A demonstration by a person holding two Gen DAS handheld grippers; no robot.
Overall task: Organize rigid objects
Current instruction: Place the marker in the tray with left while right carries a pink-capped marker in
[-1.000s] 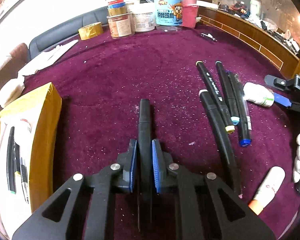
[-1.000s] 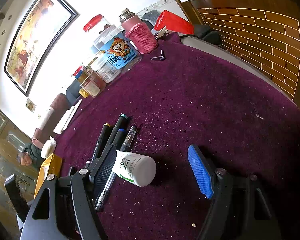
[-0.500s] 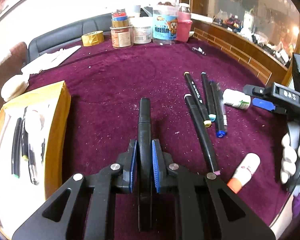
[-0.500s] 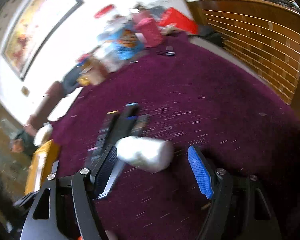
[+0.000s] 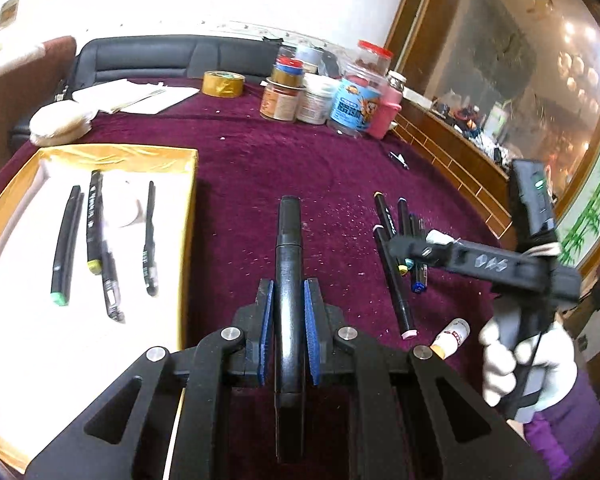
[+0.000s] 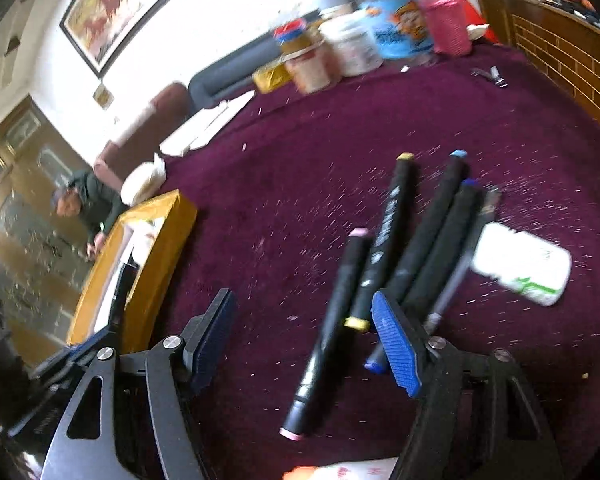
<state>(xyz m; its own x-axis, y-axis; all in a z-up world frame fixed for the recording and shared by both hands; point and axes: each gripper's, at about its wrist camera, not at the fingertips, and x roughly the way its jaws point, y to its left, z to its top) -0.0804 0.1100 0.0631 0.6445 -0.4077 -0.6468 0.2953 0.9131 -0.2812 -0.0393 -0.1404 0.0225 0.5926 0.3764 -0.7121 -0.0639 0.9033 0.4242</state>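
My left gripper (image 5: 289,285) is shut on a black marker (image 5: 288,240), held above the purple tablecloth just right of the yellow box (image 5: 188,216). Several pens (image 5: 96,224) lie on the box's white lining. My right gripper (image 6: 304,340), also visible in the left wrist view (image 5: 404,246), hovers over a bunch of black markers (image 6: 432,232). Its jaws are closing, and the pink-tipped marker (image 6: 328,340) lies on the cloth between them, untouched. A white bottle (image 6: 520,268) lies to the right, outside the jaws. An orange-capped white tube (image 5: 452,334) lies nearer.
Jars and tubs (image 5: 332,96) and a tape roll (image 5: 223,84) stand at the table's far edge, with papers (image 5: 136,96) at the far left. A wooden ledge (image 5: 452,148) borders the right side. A person (image 6: 80,208) leans in beyond the box.
The left gripper carried the black marker up and leftward, bringing the box fully into view. The right gripper swung left off the white bottle to over the markers, and its jaws narrowed.
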